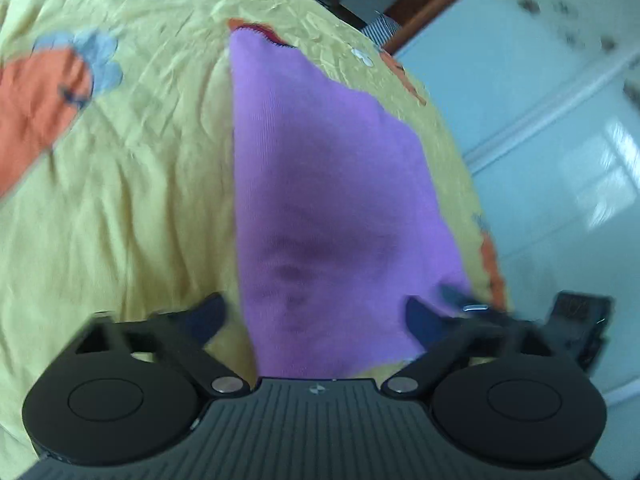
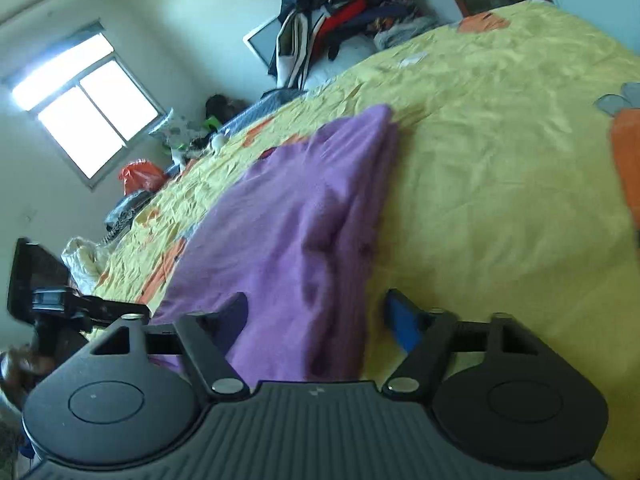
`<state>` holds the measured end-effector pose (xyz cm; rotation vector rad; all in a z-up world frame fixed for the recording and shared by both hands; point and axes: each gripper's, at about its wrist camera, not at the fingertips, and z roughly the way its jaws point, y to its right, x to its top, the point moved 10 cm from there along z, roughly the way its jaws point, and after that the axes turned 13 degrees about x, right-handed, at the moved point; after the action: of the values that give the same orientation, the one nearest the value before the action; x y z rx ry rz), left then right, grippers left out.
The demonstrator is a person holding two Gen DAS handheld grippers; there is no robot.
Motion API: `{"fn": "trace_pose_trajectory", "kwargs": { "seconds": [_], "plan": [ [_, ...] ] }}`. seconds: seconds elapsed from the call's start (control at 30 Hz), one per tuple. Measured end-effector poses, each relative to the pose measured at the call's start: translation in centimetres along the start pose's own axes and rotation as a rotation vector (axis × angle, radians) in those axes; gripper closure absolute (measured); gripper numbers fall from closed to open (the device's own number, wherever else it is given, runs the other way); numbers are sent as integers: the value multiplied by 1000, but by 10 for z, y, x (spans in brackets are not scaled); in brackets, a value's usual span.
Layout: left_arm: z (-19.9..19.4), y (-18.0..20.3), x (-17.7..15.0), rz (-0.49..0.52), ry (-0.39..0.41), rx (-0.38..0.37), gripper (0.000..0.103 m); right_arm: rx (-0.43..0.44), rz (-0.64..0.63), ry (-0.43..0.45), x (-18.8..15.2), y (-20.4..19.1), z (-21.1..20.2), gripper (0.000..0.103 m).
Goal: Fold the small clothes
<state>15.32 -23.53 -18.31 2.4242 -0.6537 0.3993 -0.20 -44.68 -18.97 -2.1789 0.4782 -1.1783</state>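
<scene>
A small purple garment (image 1: pixel 320 200) lies on the yellow bedsheet (image 1: pixel 140 200). In the left wrist view it stretches away from my left gripper (image 1: pixel 316 316), whose jaws stand wide apart over its near end, holding nothing. In the right wrist view the garment (image 2: pixel 304 220) shows folds along its right edge. My right gripper (image 2: pixel 316 320) is open just above its near end, with the blue fingers (image 2: pixel 402 324) either side of the cloth. The other gripper (image 2: pixel 52 300) shows at the left edge of that view.
The sheet has orange and grey cartoon prints (image 1: pixel 44 92). A pile of clothes (image 2: pixel 340 12) sits at the far end of the bed. A window (image 2: pixel 88 108), bags (image 2: pixel 140 174) and clutter lie beside the bed. A pale wardrobe (image 1: pixel 540 100) stands to the right.
</scene>
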Motion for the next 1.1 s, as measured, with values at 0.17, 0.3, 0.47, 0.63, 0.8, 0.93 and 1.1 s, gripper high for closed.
{"fn": "trace_pose_trajectory", "kwargs": {
  "seconds": [0.17, 0.3, 0.47, 0.63, 0.8, 0.93, 1.1],
  "plan": [
    [0, -6, -20, 9, -44, 92, 82, -89, -114, 46, 4, -35, -21, 95],
    [-10, -5, -34, 78, 13, 180, 79, -193, -94, -5, -18, -11, -13, 93],
    [-42, -5, -33, 89, 83, 229, 44, -285, -222, 51, -2, -36, -34, 66],
    [-52, 26, -3, 165, 216, 260, 14, -270, -357, 87, 22, -49, -10, 66],
    [-5, 67, 46, 259, 289, 339, 8, -307, -472, 20, 41, -48, 28, 67],
    [55, 61, 65, 266, 232, 442, 5, -364, -415, -18, 46, -9, 35, 60],
    [61, 64, 58, 326, 307, 498, 0, -338, -350, 15, 58, 0, 21, 37]
  ]
}}
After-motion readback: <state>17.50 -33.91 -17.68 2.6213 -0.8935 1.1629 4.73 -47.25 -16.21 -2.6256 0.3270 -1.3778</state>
